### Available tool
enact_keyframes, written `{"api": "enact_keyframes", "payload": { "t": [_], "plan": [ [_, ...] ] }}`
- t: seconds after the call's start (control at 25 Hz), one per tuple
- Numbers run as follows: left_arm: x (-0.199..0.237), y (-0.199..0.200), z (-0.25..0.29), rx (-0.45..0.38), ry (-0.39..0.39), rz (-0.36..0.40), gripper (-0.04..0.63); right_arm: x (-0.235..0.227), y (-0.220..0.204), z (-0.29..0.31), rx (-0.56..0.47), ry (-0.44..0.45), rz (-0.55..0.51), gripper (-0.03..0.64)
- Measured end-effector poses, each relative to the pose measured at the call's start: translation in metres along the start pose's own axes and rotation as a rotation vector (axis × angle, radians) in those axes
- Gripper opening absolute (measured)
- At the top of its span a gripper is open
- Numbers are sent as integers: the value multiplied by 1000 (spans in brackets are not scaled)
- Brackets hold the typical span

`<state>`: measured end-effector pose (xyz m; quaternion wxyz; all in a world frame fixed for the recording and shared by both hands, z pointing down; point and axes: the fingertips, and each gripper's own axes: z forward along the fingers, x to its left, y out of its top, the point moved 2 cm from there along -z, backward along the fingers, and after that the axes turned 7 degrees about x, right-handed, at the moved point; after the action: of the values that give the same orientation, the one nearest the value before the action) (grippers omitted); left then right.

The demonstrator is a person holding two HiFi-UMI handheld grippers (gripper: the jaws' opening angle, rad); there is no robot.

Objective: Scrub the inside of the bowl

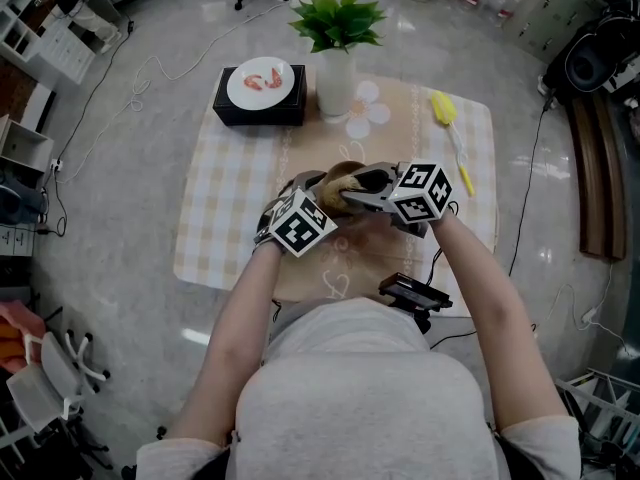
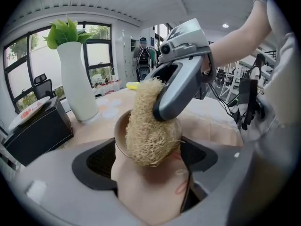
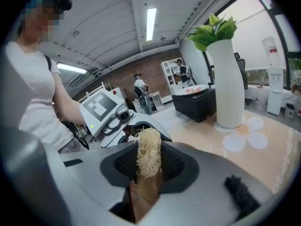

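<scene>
While my left gripper (image 1: 306, 194) clamps its wide-set jaws on the sides of the tan, round bowl (image 2: 146, 188), held tilted over the beige checked tablecloth (image 1: 228, 200), my right gripper (image 1: 362, 190) pinches a straw-coloured fibrous loofah scrubber (image 2: 146, 134) by its brown end, its fibres pushed into the bowl's hollow.

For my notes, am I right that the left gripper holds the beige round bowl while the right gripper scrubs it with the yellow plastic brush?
Not quite: the right gripper scrubs the beige round bowl with a straw-coloured fibrous loofah pad, as the left gripper view shows; the rest holds.
</scene>
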<state>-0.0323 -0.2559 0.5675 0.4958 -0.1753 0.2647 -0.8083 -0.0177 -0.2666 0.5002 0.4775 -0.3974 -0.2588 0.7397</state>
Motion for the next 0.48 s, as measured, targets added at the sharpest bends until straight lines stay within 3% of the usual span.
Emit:
{"api": "enact_keyframes", "payload": {
  "t": [0.48],
  "plan": [
    [0,2,2,13,-7,9,443,-25,6,-1,3,-104,-21,104]
  ]
}}
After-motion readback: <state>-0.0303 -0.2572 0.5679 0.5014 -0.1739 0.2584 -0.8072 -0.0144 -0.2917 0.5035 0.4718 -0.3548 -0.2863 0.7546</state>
